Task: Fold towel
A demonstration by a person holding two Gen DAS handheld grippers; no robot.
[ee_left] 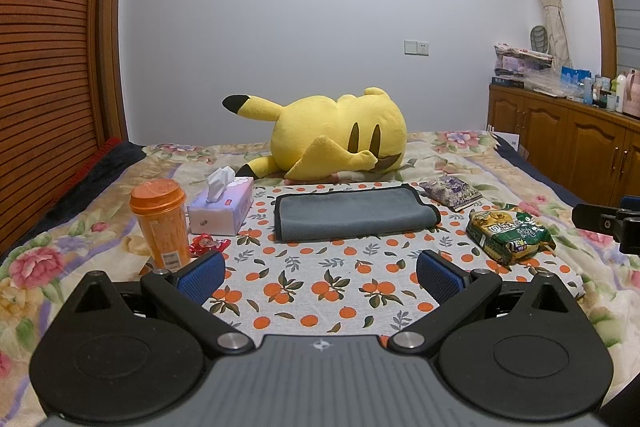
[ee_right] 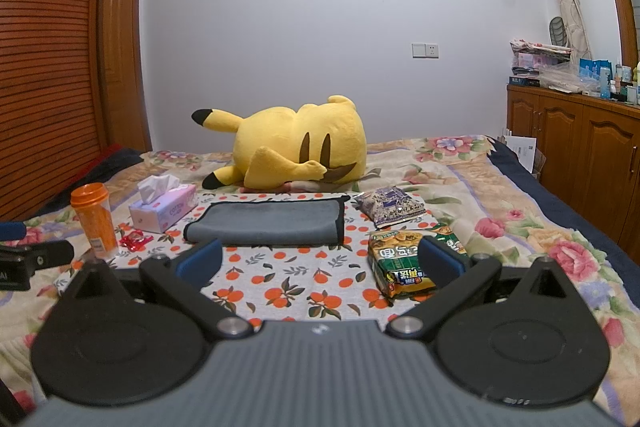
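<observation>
Both grippers gape wide, holding nothing: left gripper (ee_left: 320, 277), right gripper (ee_right: 320, 263). Folded grey towel (ee_left: 354, 215) lies at twelve o'clock, untouched.

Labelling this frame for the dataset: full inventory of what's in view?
towel: 1, grey with dark edging, already folded over, mid orange-print cloth
orange-print cloth: 1, white with oranges, on floral bedspread
cup: 1, orange, lidded, left
tissue box: 1, lilac, beside cup
red wrapper: 1, in front of tissue box
green snack bag: 1, right
purple packet: 1, far right of towel
plush toy: 1, yellow, behind towel
left hand-held gripper: open, empty
right hand-held gripper: open, empty
</observation>
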